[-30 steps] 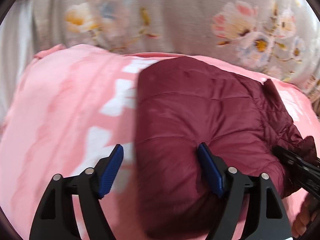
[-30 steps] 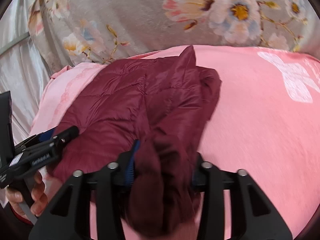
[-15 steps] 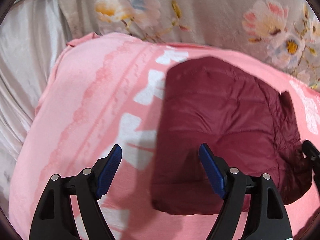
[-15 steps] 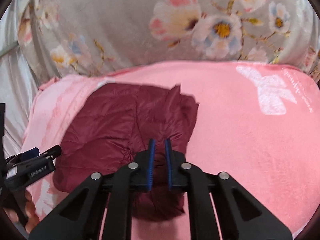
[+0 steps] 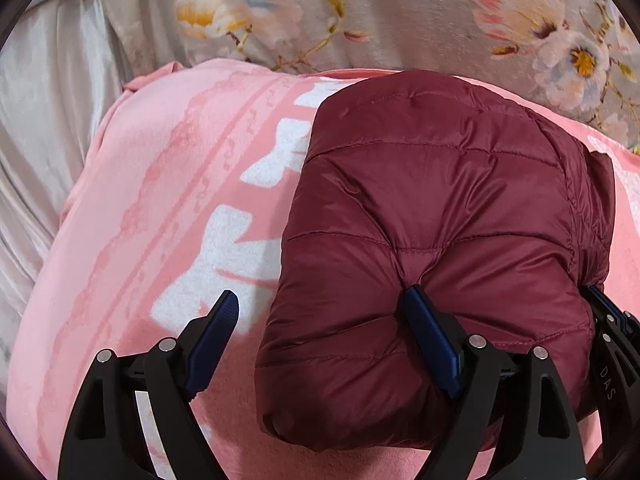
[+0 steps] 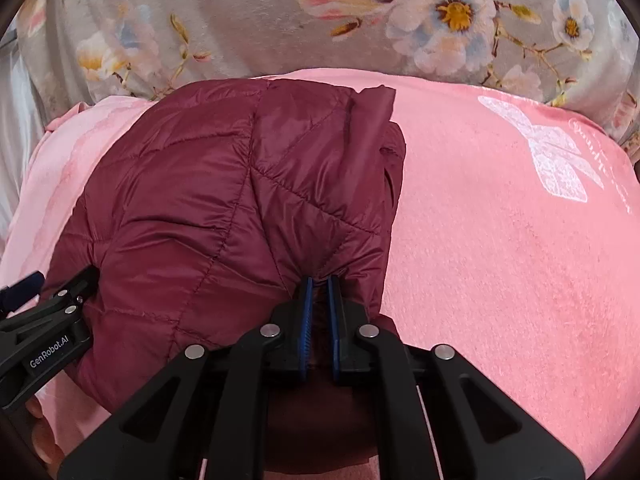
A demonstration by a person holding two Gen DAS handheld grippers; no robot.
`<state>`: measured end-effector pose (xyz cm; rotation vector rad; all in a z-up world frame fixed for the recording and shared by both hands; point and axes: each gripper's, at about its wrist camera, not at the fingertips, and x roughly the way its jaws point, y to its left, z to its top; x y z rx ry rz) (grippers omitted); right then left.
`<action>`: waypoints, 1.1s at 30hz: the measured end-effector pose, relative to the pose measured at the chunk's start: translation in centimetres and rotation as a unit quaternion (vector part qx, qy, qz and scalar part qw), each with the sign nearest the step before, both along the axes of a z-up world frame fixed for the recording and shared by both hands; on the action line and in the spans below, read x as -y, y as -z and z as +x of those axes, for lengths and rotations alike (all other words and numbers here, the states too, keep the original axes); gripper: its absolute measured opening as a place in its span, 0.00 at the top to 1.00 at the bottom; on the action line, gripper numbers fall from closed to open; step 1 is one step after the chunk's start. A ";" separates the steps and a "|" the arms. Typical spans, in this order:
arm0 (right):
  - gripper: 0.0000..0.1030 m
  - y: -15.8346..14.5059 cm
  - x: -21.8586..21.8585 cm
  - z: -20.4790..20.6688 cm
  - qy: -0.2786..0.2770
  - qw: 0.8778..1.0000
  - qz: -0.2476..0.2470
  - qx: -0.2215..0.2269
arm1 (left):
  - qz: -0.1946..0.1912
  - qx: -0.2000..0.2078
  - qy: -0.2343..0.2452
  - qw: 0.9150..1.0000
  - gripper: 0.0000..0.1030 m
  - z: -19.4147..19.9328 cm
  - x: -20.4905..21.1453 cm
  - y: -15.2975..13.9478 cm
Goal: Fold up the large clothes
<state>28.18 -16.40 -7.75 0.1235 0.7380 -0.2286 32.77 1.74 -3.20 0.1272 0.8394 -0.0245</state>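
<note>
Both tools lower; one jacket (image 5: 440,216)

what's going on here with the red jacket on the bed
A person is folding a maroon puffer jacket on a pink blanket, with a handheld gripper in each hand. The right gripper is shut on a pinch of fabric at the jacket's near edge. The left gripper is open, its jaws having just widened; one finger presses into the jacket's near edge, the other hangs over the blanket. The jacket already lies as a compact bundle.
</note>
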 end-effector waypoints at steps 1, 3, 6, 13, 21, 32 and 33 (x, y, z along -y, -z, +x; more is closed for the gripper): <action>0.94 0.1 0.0 0.0 0.000 1.000 -0.002 0.003 | 0.001 0.003 0.001 1.000 0.19 -0.1 0.1 0.2; 0.94 0.2 -0.1 -0.1 0.001 1.000 0.000 0.006 | -0.002 0.005 0.001 1.000 0.19 0.0 0.1 0.4; 0.94 0.3 0.1 -0.1 0.002 1.000 0.008 0.011 | -0.002 0.009 0.005 1.000 0.19 0.0 0.1 0.8; 0.94 0.4 0.1 -0.1 0.003 1.000 0.001 0.011 | 0.021 0.026 0.003 0.999 0.19 -0.3 0.9 1.2; 0.91 -0.3 0.1 -1.3 0.006 1.000 -0.001 0.020 | 0.014 0.043 -0.004 0.999 0.19 -1.3 0.6 0.9; 0.91 -0.6 1.2 -5.7 -0.005 1.000 0.022 0.004 | 0.019 0.034 -0.014 0.999 0.16 -5.3 -1.3 -0.7; 0.91 -0.4 1.4 -5.8 -0.002 1.000 0.021 -0.001 | 0.022 0.032 -0.014 0.999 0.16 -5.2 -1.3 -0.5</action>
